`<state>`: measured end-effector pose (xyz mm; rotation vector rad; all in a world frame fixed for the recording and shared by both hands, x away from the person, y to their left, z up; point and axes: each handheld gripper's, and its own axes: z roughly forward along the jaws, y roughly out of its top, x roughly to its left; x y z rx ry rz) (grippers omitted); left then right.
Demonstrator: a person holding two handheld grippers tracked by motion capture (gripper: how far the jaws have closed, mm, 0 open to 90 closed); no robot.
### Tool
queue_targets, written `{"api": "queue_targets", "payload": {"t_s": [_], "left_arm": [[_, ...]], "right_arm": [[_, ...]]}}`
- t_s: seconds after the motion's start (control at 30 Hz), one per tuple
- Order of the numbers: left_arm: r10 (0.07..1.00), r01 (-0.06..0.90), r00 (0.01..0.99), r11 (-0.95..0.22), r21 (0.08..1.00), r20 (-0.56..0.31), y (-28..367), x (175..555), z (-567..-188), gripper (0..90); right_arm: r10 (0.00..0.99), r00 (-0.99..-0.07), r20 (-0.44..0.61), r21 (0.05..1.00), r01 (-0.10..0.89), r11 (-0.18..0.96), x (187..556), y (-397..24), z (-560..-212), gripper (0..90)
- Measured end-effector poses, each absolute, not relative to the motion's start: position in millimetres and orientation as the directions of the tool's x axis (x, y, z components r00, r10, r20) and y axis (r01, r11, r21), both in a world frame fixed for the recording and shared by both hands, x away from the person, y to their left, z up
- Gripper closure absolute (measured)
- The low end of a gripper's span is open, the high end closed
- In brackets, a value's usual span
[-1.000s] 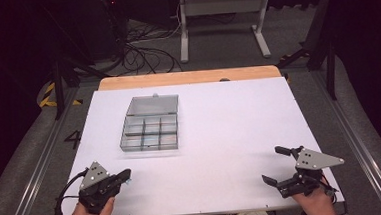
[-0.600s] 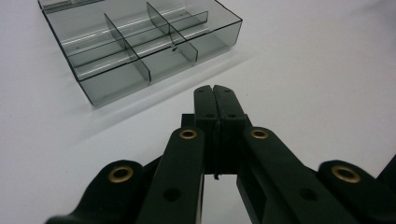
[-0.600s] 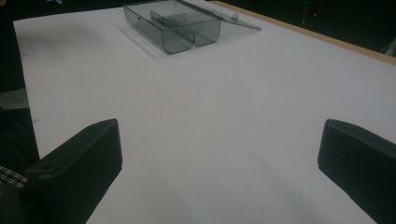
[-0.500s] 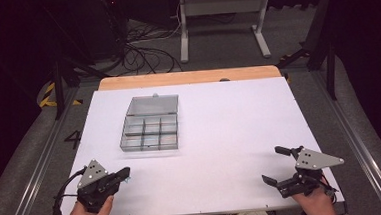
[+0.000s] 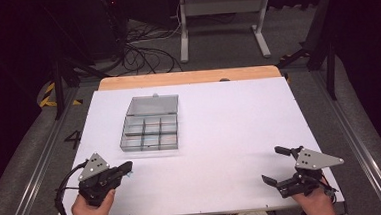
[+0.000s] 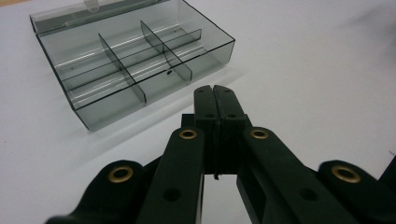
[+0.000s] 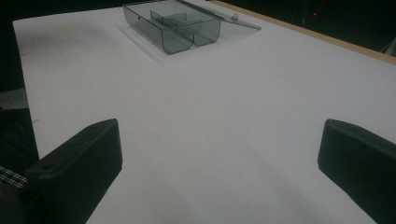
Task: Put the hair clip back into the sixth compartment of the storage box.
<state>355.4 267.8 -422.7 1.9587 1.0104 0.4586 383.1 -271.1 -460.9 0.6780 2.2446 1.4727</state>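
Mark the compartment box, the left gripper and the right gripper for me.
compartment box (image 5: 150,133): high view, on a middle divider of the tray.
left gripper (image 5: 128,166): high view, at its closed fingertips.
right gripper (image 5: 275,165): high view, midway between its spread fingertips.

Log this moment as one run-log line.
left gripper: shut, empty | right gripper: open, empty | organizer box: lid open, untouched | table

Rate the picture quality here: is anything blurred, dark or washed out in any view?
High view: the white table is evenly lit, its surroundings nearly black, and the box is soft but readable. Left gripper view: the box is fairly sharp, while the near arms of the left gripper blur. Right gripper view: dim overall, the right gripper shows dark, soft jaws, and the box is slightly hazy.
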Motion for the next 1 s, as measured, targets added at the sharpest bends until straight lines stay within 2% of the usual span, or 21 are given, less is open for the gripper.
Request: {"api": "queue_targets", "payload": {"t_s": [1.0], "left_arm": [[0.778, 0.465, 0.626, -0.323, 0.824, -0.049, 250.1, 393.1, -402.2, 89.5]], "right_arm": [[0.577, -0.816, -0.040, 0.920, 0.195, 0.339, 384.1, -270.7, -461.7, 0.6]]}}
